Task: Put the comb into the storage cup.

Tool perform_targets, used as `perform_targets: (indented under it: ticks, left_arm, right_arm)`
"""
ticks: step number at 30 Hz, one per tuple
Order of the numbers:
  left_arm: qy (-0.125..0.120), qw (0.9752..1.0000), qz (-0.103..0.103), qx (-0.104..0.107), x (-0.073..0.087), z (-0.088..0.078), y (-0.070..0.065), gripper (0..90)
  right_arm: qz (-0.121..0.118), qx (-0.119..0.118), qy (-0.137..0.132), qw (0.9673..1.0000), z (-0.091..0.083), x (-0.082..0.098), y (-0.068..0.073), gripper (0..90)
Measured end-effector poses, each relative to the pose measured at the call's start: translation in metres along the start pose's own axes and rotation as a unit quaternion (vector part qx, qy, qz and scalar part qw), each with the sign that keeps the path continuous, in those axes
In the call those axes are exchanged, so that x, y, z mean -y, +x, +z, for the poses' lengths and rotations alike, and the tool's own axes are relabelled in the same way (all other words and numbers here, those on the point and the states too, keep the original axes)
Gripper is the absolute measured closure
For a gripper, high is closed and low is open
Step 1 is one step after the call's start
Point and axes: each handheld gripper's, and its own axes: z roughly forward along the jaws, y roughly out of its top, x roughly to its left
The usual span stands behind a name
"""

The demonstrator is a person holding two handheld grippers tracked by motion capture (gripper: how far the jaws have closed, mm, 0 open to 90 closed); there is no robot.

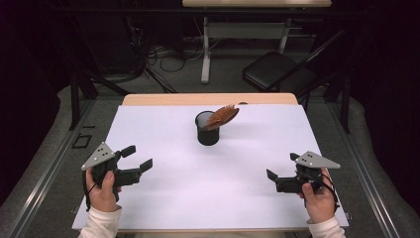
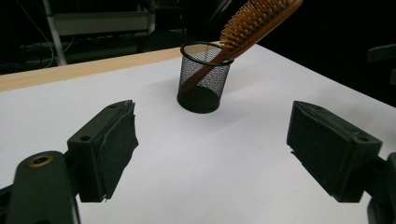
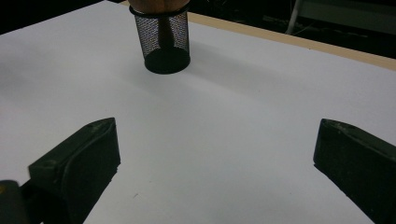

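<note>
We hold both grippers well short of the mesh cup (image 1: 207, 130) — left gripper (image 1: 139, 158) and right gripper (image 1: 282, 170) both wide open, empty. The hairbrush (image 1: 222, 116) leans handle-down inside it. The brush looks stowed; next we'd likely withdraw.

A white-covered surface (image 1: 163, 198) in a dark room; behind it, a black chair (image 1: 277, 72), cables (image 1: 163, 54), grey floor (image 1: 49, 163).
</note>
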Motion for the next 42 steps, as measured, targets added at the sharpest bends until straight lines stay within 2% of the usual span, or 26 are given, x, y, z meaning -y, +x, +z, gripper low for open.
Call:
perform_targets:
  ticks: [16,20,28,34,42]
  left_arm:
    - [-0.001,0.9994,-0.025,-0.024,0.024,0.001,0.015,15.9]
    - [-0.003,0.9991,-0.029,-0.03,0.029,0.002,0.019,15.9]
    - [-0.006,0.9985,-0.037,-0.04,0.037,0.002,0.026,15.8]
    - [-0.003,0.9984,-0.032,-0.047,0.041,0.004,0.029,15.8]
    - [0.0,0.9977,-0.038,-0.056,0.047,0.006,0.036,15.8]
  right_arm:
    - [0.019,0.03,0.005,0.9994,0.006,0.016,-0.013,0.1]
    - [0.016,0.043,0.01,0.9989,0.008,0.021,-0.017,0.1]
    - [0.032,0.053,0.004,0.9981,0.011,0.027,-0.022,0.1]
    - [0.037,0.061,0.011,0.9974,0.013,0.032,-0.027,0.1]
    - [0.041,0.071,0.011,0.9966,0.015,0.038,-0.031,0.2]
